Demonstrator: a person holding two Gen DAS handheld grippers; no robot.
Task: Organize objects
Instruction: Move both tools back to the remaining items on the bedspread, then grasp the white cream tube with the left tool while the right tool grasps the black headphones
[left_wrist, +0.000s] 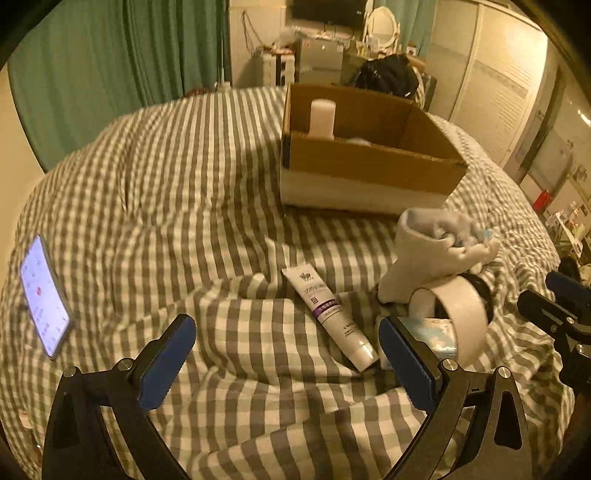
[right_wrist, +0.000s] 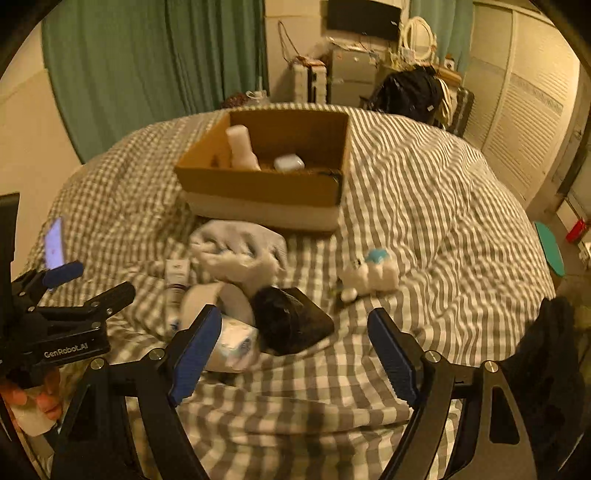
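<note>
A cardboard box (left_wrist: 369, 162) (right_wrist: 258, 184) sits on the checked bed and holds a white bottle (left_wrist: 322, 118) (right_wrist: 242, 149) and a white earbud case (right_wrist: 289, 162). Loose in front of it lie a white tube with a purple band (left_wrist: 330, 314), a white sock (left_wrist: 424, 254) (right_wrist: 240, 251), a roll of white tape (left_wrist: 461, 314) (right_wrist: 218, 295), a tissue pack (right_wrist: 232, 343), a black pouch (right_wrist: 291, 321) and a small white toy with a blue top (right_wrist: 373, 273). My left gripper (left_wrist: 288, 354) is open above the tube. My right gripper (right_wrist: 295, 350) is open, near the pouch.
A lit phone (left_wrist: 42, 295) (right_wrist: 54, 243) lies at the bed's left edge. Green curtains (left_wrist: 110, 66) hang behind. Cluttered furniture and a black bag (right_wrist: 410, 92) stand past the bed's far end. A wardrobe (right_wrist: 524, 110) is at the right.
</note>
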